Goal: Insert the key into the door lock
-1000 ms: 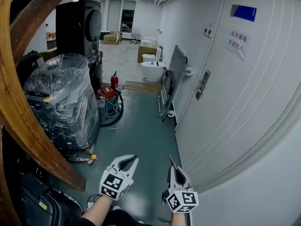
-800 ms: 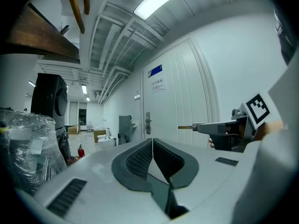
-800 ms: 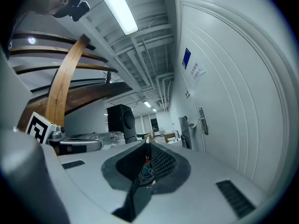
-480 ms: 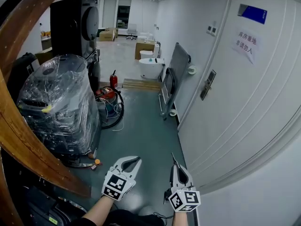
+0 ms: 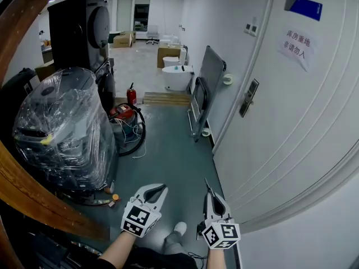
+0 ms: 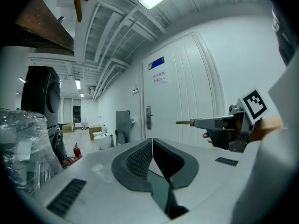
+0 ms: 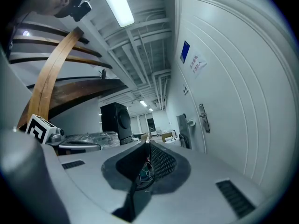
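The person's forearms reach in from the bottom edge of the head view, both held low and stretched forward along the grey-floored corridor, side by side and a little apart. The white left gripper with dark ribbed pads (image 5: 161, 189) points ahead and slightly right; in its own view its jaws meet at the tips with nothing between them (image 6: 152, 142). The white right gripper with the square-marker cube (image 5: 208, 194) points straight ahead, level and parallel to the tall white panelled door (image 5: 291, 116) on its right. Its jaws are clenched on a small brass-coloured key (image 6: 184, 122), whose thin blade sticks out forward beyond the jaw tips (image 5: 205, 184). The key is in the air, well apart from the narrow metal door lock plate with its lever handle (image 5: 245, 98), which sits farther along the door and higher than the grippers. In the right gripper view that lock (image 7: 203, 118) lies off to the right of the closed jaws (image 7: 147, 142).
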### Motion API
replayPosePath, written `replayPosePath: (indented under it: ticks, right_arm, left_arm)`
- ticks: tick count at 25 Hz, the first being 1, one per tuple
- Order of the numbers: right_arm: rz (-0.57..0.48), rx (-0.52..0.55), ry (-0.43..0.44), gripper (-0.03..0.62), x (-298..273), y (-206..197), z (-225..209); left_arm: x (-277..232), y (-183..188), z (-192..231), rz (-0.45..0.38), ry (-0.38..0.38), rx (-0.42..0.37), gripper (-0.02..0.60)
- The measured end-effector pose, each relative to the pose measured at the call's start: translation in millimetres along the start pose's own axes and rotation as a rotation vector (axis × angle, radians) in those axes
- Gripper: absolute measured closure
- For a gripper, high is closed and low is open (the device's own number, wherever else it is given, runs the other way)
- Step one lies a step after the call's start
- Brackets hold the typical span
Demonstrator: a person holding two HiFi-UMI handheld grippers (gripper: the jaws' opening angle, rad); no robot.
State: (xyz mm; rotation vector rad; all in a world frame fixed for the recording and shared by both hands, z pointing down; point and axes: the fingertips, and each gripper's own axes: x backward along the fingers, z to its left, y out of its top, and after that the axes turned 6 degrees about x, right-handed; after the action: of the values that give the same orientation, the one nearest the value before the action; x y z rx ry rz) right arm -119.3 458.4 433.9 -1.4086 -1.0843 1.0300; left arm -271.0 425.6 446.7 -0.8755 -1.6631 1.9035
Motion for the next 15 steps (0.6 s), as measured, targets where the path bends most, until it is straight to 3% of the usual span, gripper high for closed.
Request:
replayPosePath:
  ticks: [15]
  right_arm:
    - [0.045, -0.035, -0.021, 0.514, -121.1, -10.8, -102.6]
  left_arm:
    - [-152.6, 3.9, 50.1, 0.068, -0.018, 0.004, 0.565]
